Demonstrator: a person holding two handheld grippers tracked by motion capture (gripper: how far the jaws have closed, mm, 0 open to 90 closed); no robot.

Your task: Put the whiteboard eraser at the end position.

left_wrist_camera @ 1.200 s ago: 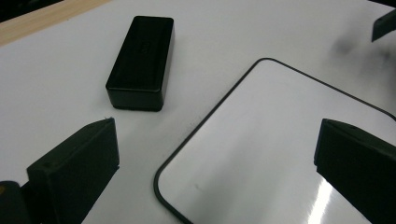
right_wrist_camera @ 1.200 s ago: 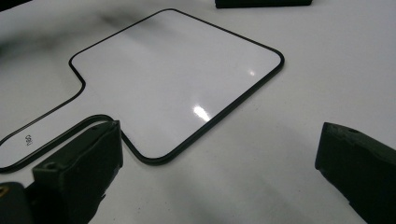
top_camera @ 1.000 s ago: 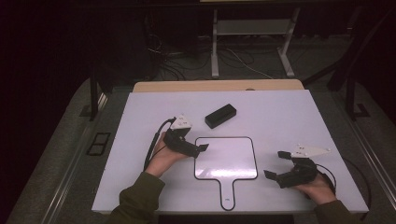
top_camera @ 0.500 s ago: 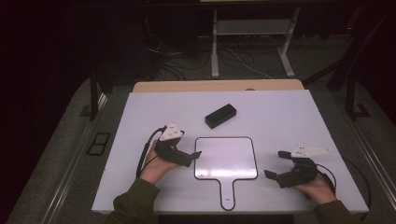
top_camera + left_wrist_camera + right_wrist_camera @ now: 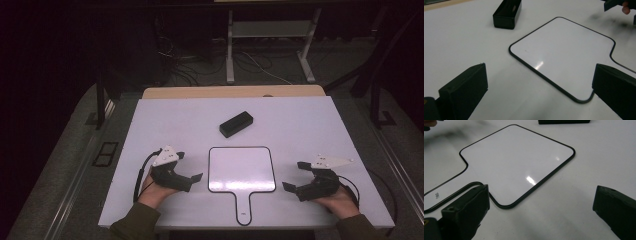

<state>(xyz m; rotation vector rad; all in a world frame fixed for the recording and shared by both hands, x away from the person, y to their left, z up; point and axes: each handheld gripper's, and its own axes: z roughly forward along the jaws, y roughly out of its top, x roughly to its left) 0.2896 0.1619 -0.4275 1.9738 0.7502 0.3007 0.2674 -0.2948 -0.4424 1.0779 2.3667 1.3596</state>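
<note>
Paddle whiteboard (image 5: pixel 241 169), flat on the worktop (image 5: pixel 150 120), long axis running near edge to far edge, handle toward the near edge.

White face, thin black rim, rounded corners, small print on the handle; lies midway along the near edge, between both tongs. Left tongs (image 5: pixel 186 169) wide open, empty, now drawn back nearer the near edge than a second ago. Right tongs (image 5: pixel 295 176) wide open, empty, unmoved. Black box (image 5: pixel 236 124) lies beyond the board.

Black box (image 5: pixel 564 121) cut off by right gripper view's top edge.
</note>
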